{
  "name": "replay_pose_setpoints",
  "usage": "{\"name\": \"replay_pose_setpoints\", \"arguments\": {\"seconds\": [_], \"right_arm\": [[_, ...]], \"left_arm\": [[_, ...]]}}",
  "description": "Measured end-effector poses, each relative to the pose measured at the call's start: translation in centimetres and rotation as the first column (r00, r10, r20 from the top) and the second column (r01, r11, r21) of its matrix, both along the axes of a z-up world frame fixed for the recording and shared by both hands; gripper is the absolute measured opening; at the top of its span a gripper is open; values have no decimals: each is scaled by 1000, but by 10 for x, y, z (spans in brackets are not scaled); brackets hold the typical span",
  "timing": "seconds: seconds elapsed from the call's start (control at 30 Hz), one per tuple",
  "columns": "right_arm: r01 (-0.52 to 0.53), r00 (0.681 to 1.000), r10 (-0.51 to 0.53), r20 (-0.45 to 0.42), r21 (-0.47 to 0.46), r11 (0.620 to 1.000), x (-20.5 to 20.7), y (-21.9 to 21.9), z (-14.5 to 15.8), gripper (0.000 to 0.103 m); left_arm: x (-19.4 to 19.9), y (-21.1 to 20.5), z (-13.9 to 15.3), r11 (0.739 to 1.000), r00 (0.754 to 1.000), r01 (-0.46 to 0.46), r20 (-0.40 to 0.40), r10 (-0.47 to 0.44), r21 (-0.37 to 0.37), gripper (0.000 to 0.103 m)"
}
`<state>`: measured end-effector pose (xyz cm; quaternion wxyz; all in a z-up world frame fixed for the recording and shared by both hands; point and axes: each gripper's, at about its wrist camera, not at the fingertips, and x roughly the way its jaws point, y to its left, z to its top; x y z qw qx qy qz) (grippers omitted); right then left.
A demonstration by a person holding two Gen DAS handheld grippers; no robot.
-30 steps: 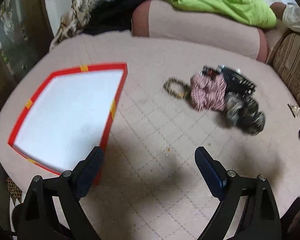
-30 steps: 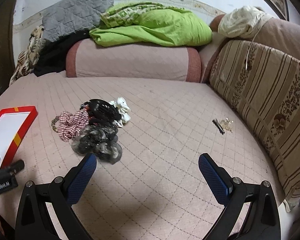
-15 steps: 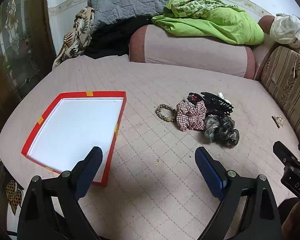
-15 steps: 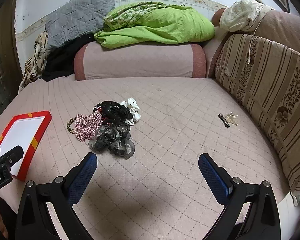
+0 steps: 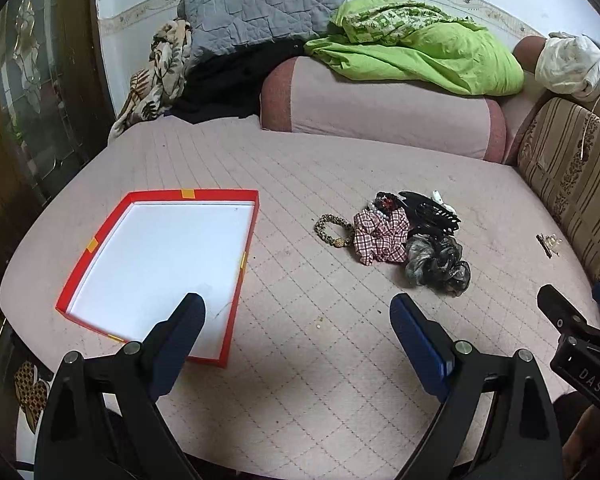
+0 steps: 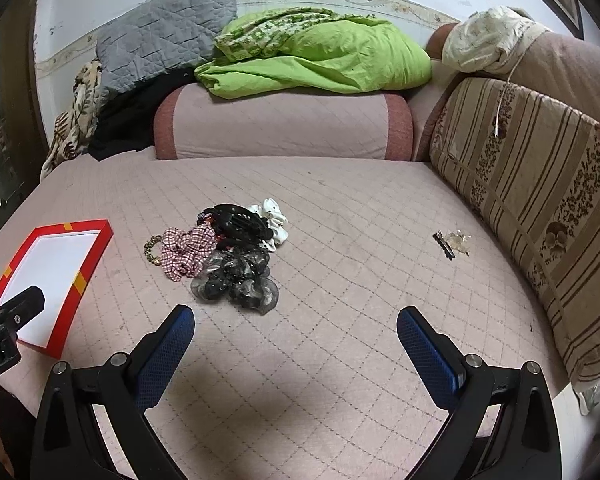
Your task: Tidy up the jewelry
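A pile of accessories lies mid-bed: a red checked scrunchie (image 5: 381, 236) (image 6: 188, 249), a leopard-print band (image 5: 333, 230) (image 6: 153, 249), a black claw clip (image 5: 430, 210) (image 6: 242, 222), a grey sheer scrunchie (image 5: 436, 266) (image 6: 236, 282) and a white scrunchie (image 6: 274, 220). A red-rimmed white tray (image 5: 236, 276) (image 6: 94, 258) lies empty at the left. My left gripper (image 5: 298, 322) is open and empty, near the tray's near corner. My right gripper (image 6: 296, 330) is open and empty, short of the pile.
A black hair pin and a clear clip (image 6: 452, 242) (image 5: 549, 242) lie near the striped cushion (image 6: 540, 208) on the right. A pink bolster (image 6: 284, 124) with a green blanket (image 6: 320, 56) and grey quilt (image 5: 260, 4) closes the back.
Both grippers have pulled back and up, so the pile and tray look farther away. The left view has tilted up to show the bolster and bedding. Nothing on the bed has moved.
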<state>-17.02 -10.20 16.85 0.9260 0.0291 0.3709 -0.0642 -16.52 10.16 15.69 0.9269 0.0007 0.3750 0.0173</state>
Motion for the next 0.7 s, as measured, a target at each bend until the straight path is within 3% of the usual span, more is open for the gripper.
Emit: {"name": "replay_pose_setpoints", "arguments": {"seconds": [0.23,0.7], "right_arm": [[-22,1000,22,1,-21,1000,-1,11,2,103],[-47,998,46,-36,-10,999,10,15,-14,103]], "left_arm": [[-4,3,3,1000,1000,18,9,-18,16,93],[11,3,-17,999,998,34,-57,-33,23,93]]}}
